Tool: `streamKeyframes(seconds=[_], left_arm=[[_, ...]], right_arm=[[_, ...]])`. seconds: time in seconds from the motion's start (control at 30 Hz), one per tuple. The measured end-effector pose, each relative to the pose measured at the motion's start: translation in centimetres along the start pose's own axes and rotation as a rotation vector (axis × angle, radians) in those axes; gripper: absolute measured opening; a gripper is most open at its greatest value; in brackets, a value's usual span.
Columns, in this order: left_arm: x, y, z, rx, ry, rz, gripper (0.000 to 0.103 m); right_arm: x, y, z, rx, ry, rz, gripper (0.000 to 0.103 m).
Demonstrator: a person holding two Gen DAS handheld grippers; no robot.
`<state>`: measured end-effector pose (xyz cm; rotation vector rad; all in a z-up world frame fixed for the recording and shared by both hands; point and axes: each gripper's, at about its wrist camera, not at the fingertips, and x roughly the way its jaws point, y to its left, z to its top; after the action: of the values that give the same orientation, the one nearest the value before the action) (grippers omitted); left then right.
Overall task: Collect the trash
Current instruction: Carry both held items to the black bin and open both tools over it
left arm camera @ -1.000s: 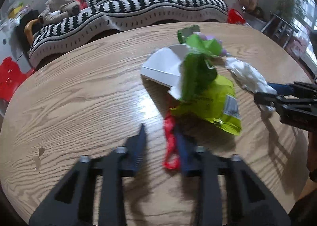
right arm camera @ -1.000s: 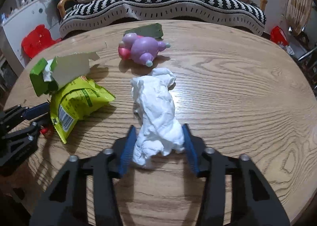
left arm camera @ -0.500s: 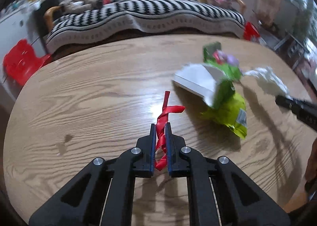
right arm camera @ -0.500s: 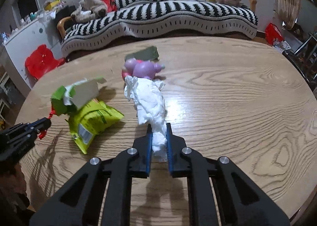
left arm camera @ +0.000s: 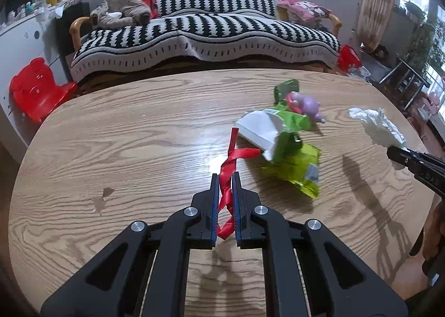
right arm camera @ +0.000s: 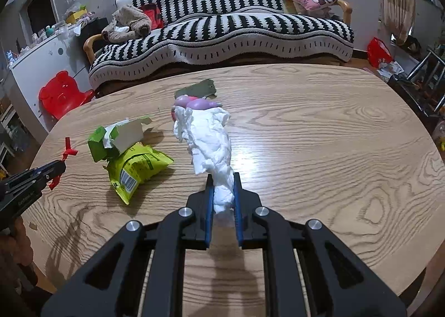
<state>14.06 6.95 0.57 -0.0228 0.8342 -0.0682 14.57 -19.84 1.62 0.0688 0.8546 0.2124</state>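
- Since a second ago, red ribbon (left arm camera: 226, 175) and white tissue (right arm camera: 214, 147) are lifted clear of the surface (left arm camera: 139, 136).
- Left gripper (left arm camera: 224, 205) fingers are clamped on ribbon, right gripper (right arm camera: 224, 200) fingers on tissue.
- Risk: thin ribbon could slip out; tissue may tear, being pinched only at its tail.
- Green wrapper (right arm camera: 136, 169) and torn box (right arm camera: 119, 137) are left lying beside each other.

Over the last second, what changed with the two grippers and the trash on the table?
The left gripper shut on the red ribbon and lifted it off the table. The right gripper shut on the tissue and raised it too. The green bag, torn box and purple toy stayed where they lay.
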Motion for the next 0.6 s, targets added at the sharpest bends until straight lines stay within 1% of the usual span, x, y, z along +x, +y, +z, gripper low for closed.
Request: streamKeyframes(seconds=[0.13, 0.3, 0.43, 0.6], left_arm=[[-0.4, -1.4, 0.1, 0.016, -0.013, -0.017, 0.008], [-1.0, -4.3, 0.1, 0.066, -0.031, -0.057, 0.008], [-1.3, -7.6, 0.1, 0.115, -0.039, -0.101, 0.008], [-1.5, -12.3, 0.0, 0.182, -0.040, -0.161, 0.008]], right_arm=[[-1.5, -1.4, -0.2, 0.015, -0.021, -0.009, 0.013], [-3.9, -3.9, -0.7, 0.043, -0.047, -0.030, 0.013], [-6.1, -6.6, -1.4, 0.070, -0.063, -0.059, 0.013], [-8.9, -10.8, -2.9, 0.117, -0.072, -0.109, 0.013]])
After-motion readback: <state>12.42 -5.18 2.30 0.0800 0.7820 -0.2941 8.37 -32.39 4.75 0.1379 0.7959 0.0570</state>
